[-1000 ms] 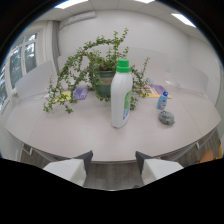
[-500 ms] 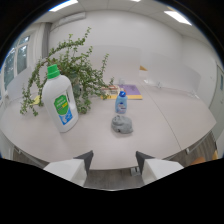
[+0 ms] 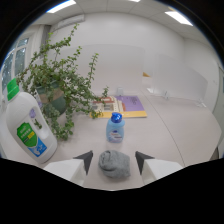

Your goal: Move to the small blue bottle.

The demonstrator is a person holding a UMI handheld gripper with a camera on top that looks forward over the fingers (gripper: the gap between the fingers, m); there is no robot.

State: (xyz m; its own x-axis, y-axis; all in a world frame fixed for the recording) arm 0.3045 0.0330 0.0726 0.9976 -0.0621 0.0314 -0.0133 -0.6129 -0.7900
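Nearly there. Small blue bottle (image 3: 115, 128) upright on the white counter (image 3: 165, 135), straight ahead and beyond the gripper (image 3: 113, 159), centred on the gap between the fingers (image 3: 85, 160). Fingers apart, clamped on nothing. Between the tips: a crumpled grey cloth (image 3: 114, 163), resting on the counter, with a gap visible on either side. Bottle just behind that cloth; whether the two touch, cannot tell.

Approach judged mostly done: heading lined up, bottle close. Left to do: closing the last stretch of counter, with the cloth lying directly in the path. Probably calls for passing over or around it.

Off to the left: large white detergent bottle (image 3: 26, 129) with green cap, near the fingers but well clear of the line to the target. Behind it, a potted plant (image 3: 57, 87) with long trailing stems reaching toward the middle of the counter. Beyond the blue bottle: a purple sheet (image 3: 131, 104) on a yellow board, lying flat.

Against the frame half a second ago: blue bottle and cloth larger and lower, now right at the fingertips instead of further out. Detergent bottle shifted further left and partly out of sight. Plant fills more of the left side. One second ago: the blue bottle off to the right of the detergent bottle; now dead centre. Finger spread unchanged throughout.
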